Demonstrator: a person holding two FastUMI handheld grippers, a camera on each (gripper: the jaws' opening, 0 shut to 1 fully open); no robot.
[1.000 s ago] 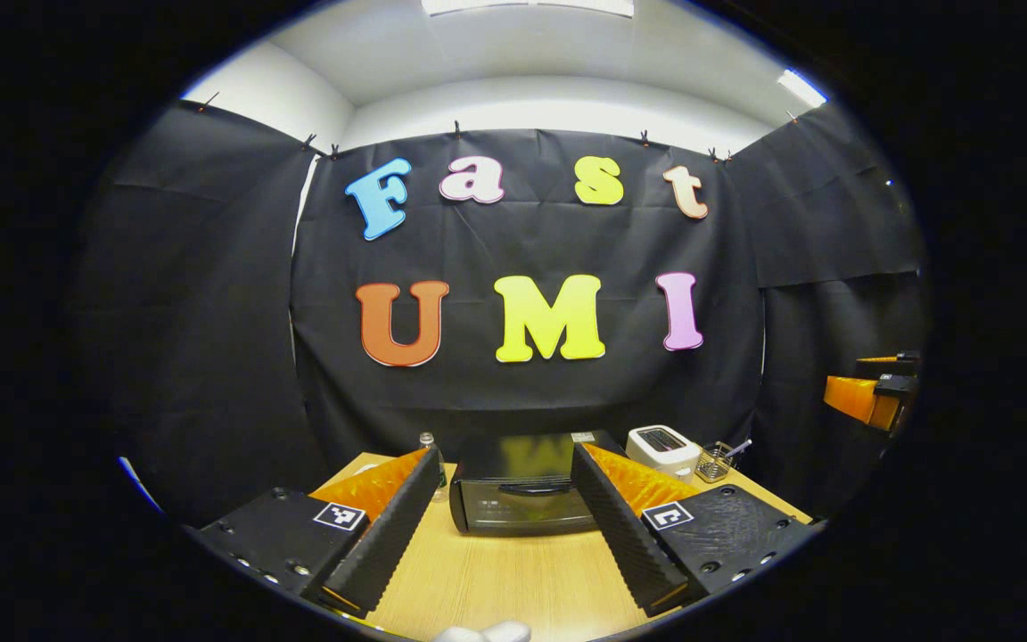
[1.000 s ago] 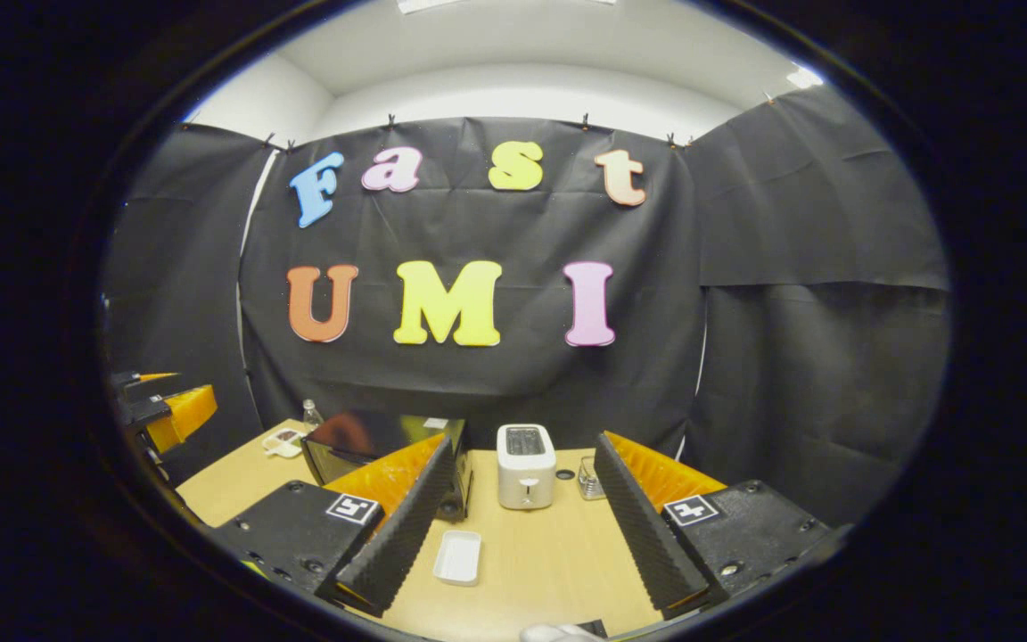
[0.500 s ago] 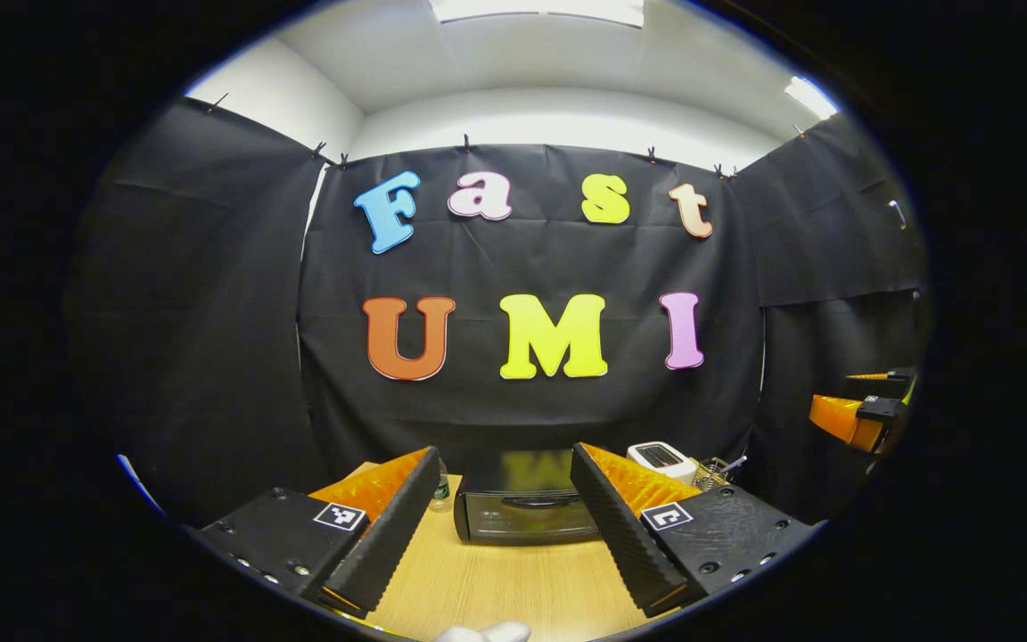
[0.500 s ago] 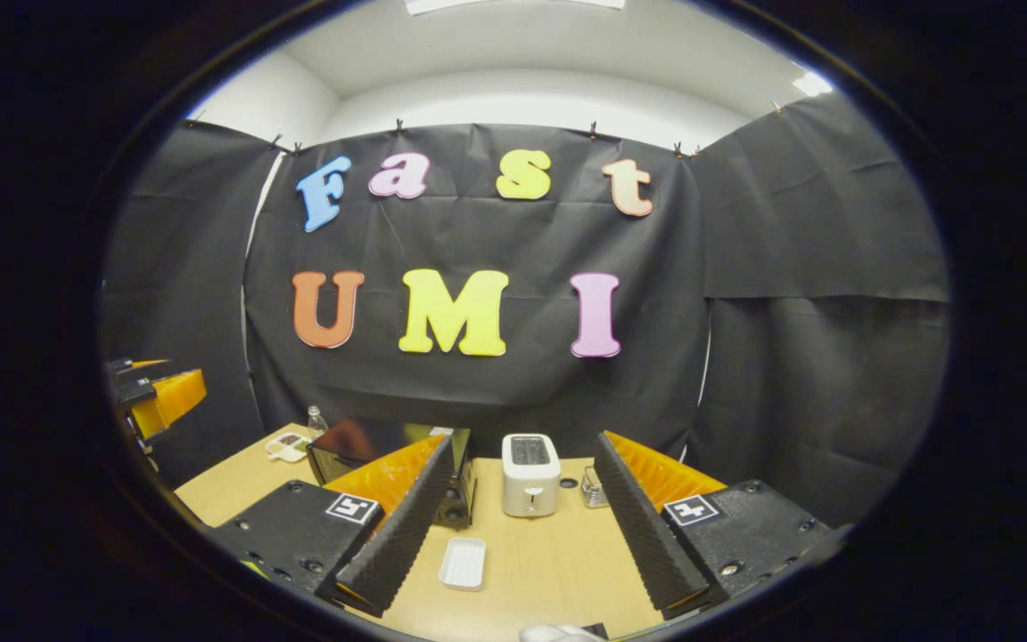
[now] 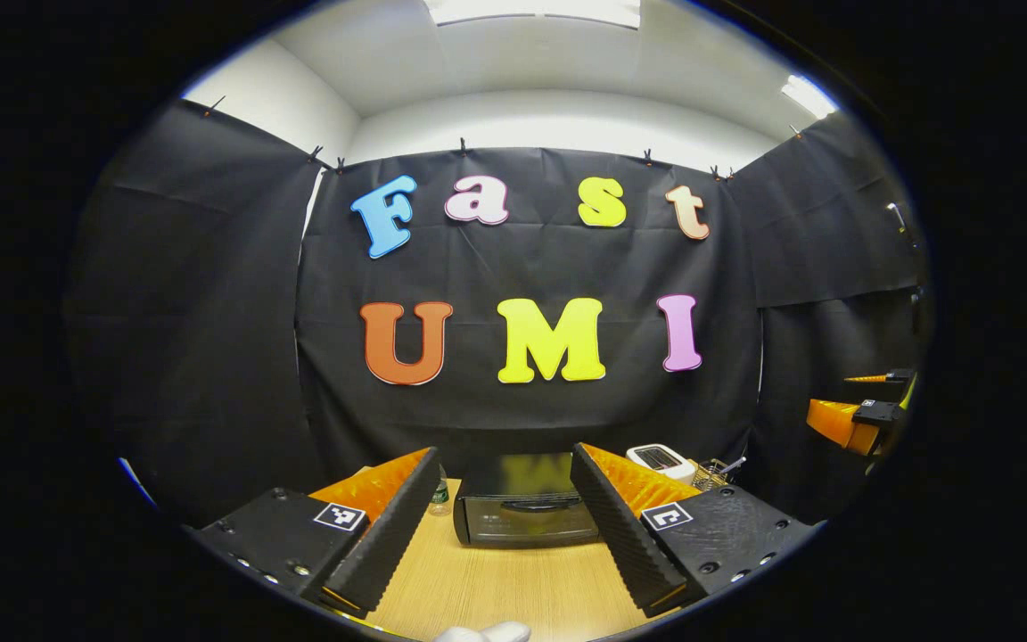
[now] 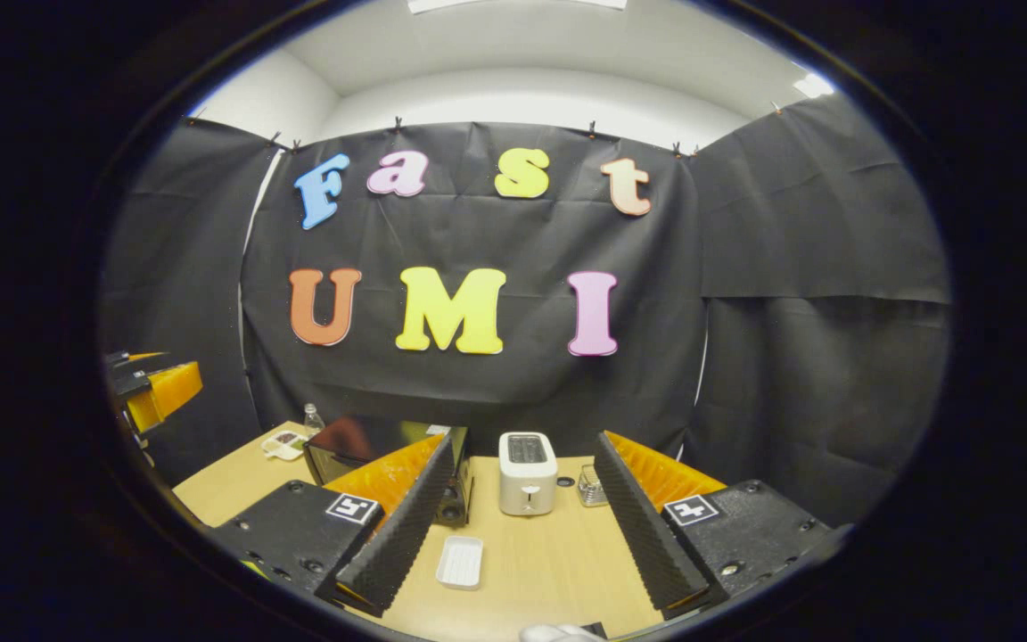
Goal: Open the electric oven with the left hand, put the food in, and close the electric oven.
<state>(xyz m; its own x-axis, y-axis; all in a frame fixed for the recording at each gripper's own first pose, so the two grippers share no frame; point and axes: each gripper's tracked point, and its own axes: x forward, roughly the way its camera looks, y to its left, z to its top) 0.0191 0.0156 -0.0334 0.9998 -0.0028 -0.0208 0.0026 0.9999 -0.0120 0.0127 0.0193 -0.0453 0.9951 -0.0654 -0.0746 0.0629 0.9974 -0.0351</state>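
The black electric oven stands on the wooden table straight ahead in the left gripper view, door shut, its handle across the front. My left gripper is open, well short of the oven, with nothing between its fingers. In the right gripper view the oven is left of centre, partly behind one finger. A small white dish holding something dark lies left of the oven. My right gripper is open and holds nothing. Each gripper also appears at the edge of the other's view: the right gripper and the left gripper.
A white toaster stands right of the oven, with a small wire basket beside it. An empty white tray lies on the table in front. A clear bottle stands at the oven's left.
Both views have tipped slightly upward, so the oven and table sit lower in them. Both grippers stay open and nothing on the table has moved.
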